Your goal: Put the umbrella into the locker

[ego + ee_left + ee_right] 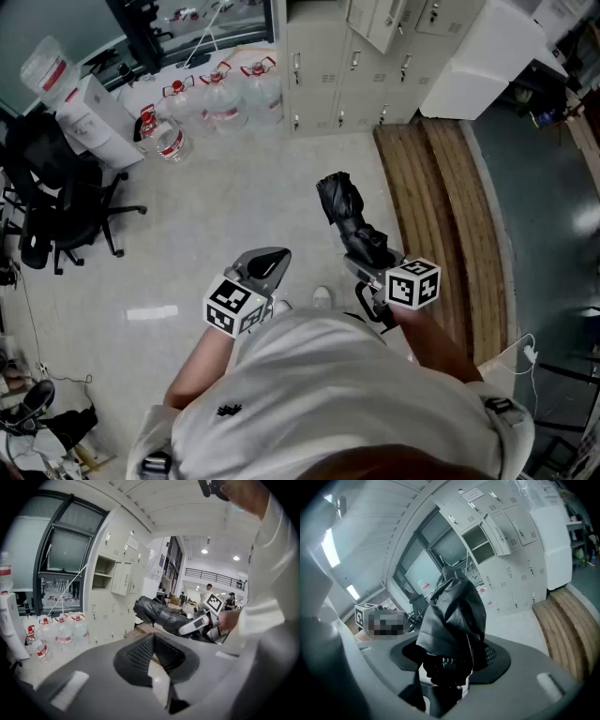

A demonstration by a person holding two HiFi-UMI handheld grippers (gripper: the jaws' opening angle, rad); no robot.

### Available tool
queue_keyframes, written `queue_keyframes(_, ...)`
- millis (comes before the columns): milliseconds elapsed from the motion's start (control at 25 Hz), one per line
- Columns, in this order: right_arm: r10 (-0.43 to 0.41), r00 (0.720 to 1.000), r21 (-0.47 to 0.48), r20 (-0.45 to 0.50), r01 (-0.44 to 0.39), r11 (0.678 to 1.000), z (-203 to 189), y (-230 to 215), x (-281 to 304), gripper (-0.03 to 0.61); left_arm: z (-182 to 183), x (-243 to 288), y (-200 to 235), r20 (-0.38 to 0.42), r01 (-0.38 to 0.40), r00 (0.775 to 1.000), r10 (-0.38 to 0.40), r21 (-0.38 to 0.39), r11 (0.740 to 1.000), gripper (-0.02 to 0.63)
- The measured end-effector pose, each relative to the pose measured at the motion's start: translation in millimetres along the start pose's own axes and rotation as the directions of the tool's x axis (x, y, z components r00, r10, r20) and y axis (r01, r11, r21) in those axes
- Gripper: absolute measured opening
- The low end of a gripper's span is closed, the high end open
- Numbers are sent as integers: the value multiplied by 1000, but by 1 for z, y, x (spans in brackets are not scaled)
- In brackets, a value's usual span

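While the right gripper (447, 667) clamps its fingers on the umbrella (452, 611) | left gripper (153, 641): fingers together, empty | best approach: aim tip-first at the open locker (480, 543)
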State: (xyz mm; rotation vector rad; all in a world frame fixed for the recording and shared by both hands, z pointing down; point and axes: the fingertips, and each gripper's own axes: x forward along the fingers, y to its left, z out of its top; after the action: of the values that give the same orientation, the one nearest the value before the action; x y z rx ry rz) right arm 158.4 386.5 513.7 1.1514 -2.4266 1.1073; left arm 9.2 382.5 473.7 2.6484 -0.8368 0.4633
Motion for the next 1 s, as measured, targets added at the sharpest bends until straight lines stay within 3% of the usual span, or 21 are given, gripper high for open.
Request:
queue_keyframes(320,3,1000,-18,2,-3,1000,38,-75,4,255,29,67,13,9,-43,999,43,2,999,55)
queue_keyframes(560,-17,1000,-19,12,17,1000,49,-93,17,255,26,72,27,-7,-55,998,55,-9,998,55)
queue_keyframes(760,-40,999,-34,20,40,999,87,-107,53,253,41,96,75,4,-27,1000,27,-5,1000,55)
queue_keyframes(1000,-112,993,-11,35,113,994,153,-113,108,255,83,117,158,23,49,998,-50,24,998,55)
